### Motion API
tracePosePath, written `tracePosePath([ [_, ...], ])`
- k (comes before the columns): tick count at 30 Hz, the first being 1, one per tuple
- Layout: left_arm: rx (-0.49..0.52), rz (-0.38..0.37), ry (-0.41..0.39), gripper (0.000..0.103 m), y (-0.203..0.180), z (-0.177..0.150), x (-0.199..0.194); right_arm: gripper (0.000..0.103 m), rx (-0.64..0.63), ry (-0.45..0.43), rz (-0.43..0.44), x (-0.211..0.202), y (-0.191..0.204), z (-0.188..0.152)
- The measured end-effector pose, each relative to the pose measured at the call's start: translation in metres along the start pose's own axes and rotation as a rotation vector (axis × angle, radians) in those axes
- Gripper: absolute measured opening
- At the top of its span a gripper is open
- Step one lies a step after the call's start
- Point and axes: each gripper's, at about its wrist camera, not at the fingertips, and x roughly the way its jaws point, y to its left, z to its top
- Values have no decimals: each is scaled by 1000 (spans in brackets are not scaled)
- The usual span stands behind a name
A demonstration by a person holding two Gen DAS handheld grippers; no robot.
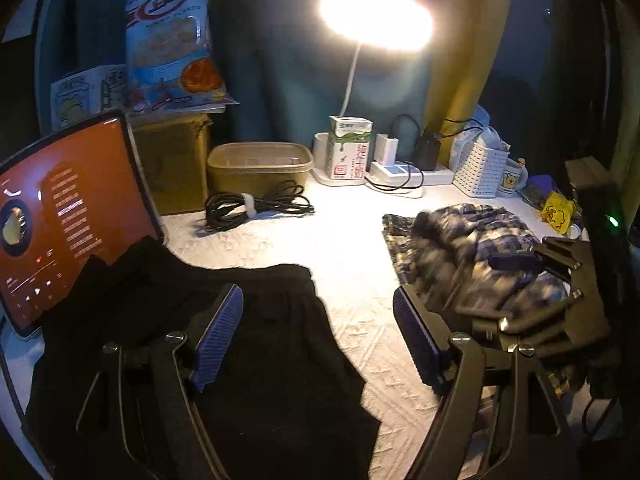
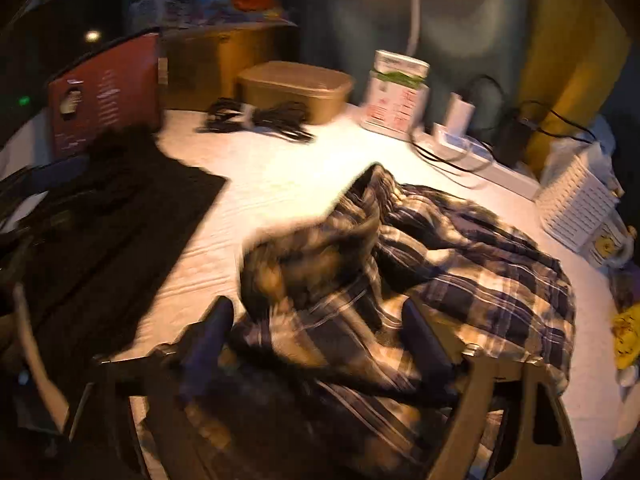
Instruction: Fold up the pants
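Left claw spread wide above black pants, gripping nothing. Right claw agape over crumpled plaid pants, pads apart. Lit tablet sharp only from the left wrist.

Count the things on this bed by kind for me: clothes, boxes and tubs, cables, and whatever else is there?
Clothes: 2, the black pants and the plaid pants
Boxes and tubs: 4, cardboard box, plastic tub, carton, white basket
Cable bundles: 1
Tablets: 1
Mugs: 1
Snack bags: 1
Total: 10
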Motion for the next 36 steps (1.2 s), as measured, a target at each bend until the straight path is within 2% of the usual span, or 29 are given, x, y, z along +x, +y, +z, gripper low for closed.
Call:
tracePosePath([
  [6, 35, -22, 11, 77, -25, 9, 8, 88, -2, -50, 50, -23, -6, -12],
  [10, 84, -62, 33, 77, -50, 11, 20, 88, 52, -96, 48, -39, -36, -21],
  [16, 173, -149, 61, 77, -87, 14, 49, 87, 156, -145, -21, -53, -95, -41],
  [17, 196, -150, 60, 77, -93, 16, 56, 84, 166, -150, -31, -54, -102, -44],
  [18, 215, -143, 66, 77, -98, 17, 62, 73, 177, -151, -40, -54, -111, -48],
  [22, 290, -129, 100, 77, -115, 25, 93, 47, 218, -136, -53, -47, -140, -58],
  [23, 302, -117, 106, 73, -117, 26, 100, 43, 227, -130, -48, -45, -145, -61],
  [25, 311, -94, 139, 67, -118, 28, 116, 43, 236, -124, -26, -40, -152, -65],
  [30, 270, -49, 198, 67, -104, 26, 144, 43, 214, -82, 19, -25, -149, -75],
  [33, 233, -41, 210, 67, -97, 27, 149, 43, 208, -17, 16, -12, -150, -87],
  [36, 203, -33, 209, 67, -93, 30, 149, 43, 196, -13, 19, -15, -151, -100],
])
